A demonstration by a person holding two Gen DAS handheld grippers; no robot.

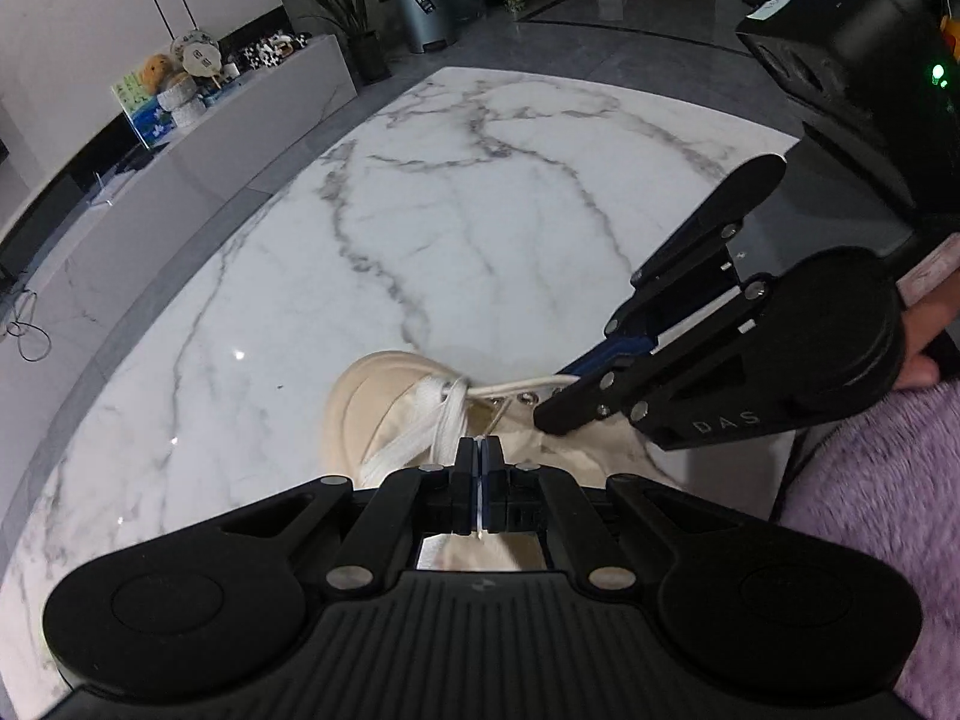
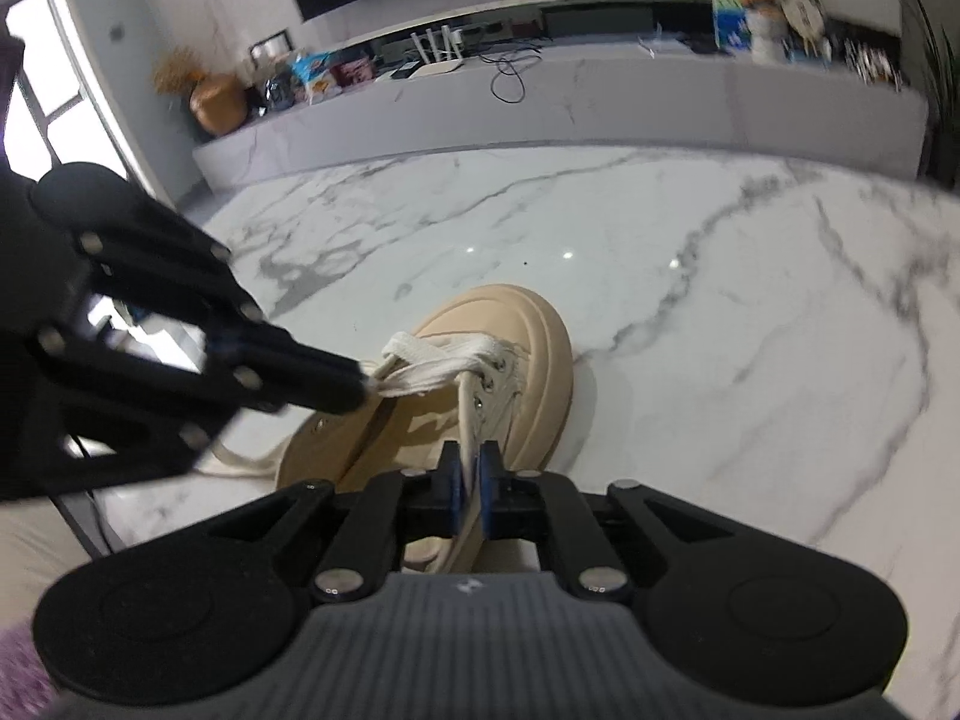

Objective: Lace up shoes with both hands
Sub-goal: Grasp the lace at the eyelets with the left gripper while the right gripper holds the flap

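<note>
Spanning most of both views, the white marble surface (image 1: pixel 420 228) with grey veining carries a single beige shoe (image 2: pixel 528 360), which lies near the edge closest to the cameras with its rounded toe pointing away from them.

The left hand-held gripper (image 1: pixel 480 450) has its two fingers pressed together, pinching a thin strand of the white lace (image 1: pixel 444 420); in the left wrist view the strand runs between the blue-faced pads, and in the right wrist view this gripper (image 2: pixel 366 387) enters from the left, its tip gripping the lace where the flat bands gather over the tongue.

The right hand-held gripper (image 2: pixel 472 462) is nearly closed, its blue pads (image 2: pixel 461 483) clamping a flat section of lace (image 2: pixel 468 414) that rises from the eyelet row on the right side of the shoe. In the left wrist view the same gripper (image 1: pixel 555 414) reaches in from the right, its tip down at the shoe's upper, just beside the metal eyelets (image 1: pixel 527 398).

The lace crosses the front of the shoe (image 1: pixel 360 396) in several broad white bands near the toe. A loose lace tail (image 2: pixel 240 462) lies on the surface to the left of the shoe's heel end.

Small metal eyelets (image 2: pixel 487 384) show along the upper, next to the clamped section.
</note>
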